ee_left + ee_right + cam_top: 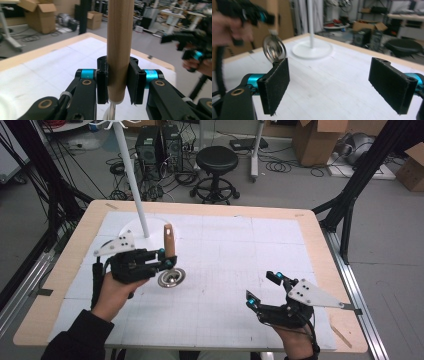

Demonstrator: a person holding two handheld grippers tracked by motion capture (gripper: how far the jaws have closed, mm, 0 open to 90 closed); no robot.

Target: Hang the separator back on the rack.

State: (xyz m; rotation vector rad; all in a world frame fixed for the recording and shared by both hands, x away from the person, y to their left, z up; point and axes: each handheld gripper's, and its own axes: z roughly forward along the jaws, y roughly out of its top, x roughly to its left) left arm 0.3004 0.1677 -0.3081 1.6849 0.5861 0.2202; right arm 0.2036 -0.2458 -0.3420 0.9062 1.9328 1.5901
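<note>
**Wooden handle clamped above a white mat**

White gridded mat (225, 270) covered most of a pale wooden table (310, 227), which stood on a grey floor strewn with cables. Behind the table were one black stool (216, 162), two computer towers (160, 145) and some cardboard boxes (315, 140). One white stand (131, 175) rose from a round base on the mat's far left.

There were two grippers. The left gripper (168, 257) had its jaws clamped on the wooden handle (119, 45) of one ladle, held upright over the mat's left half, with the shiny metal bowl (171, 278) hanging below. The right gripper (262, 287) hovered over the near right of the mat, its pads (276, 83) wide apart and holding nothing.
</note>
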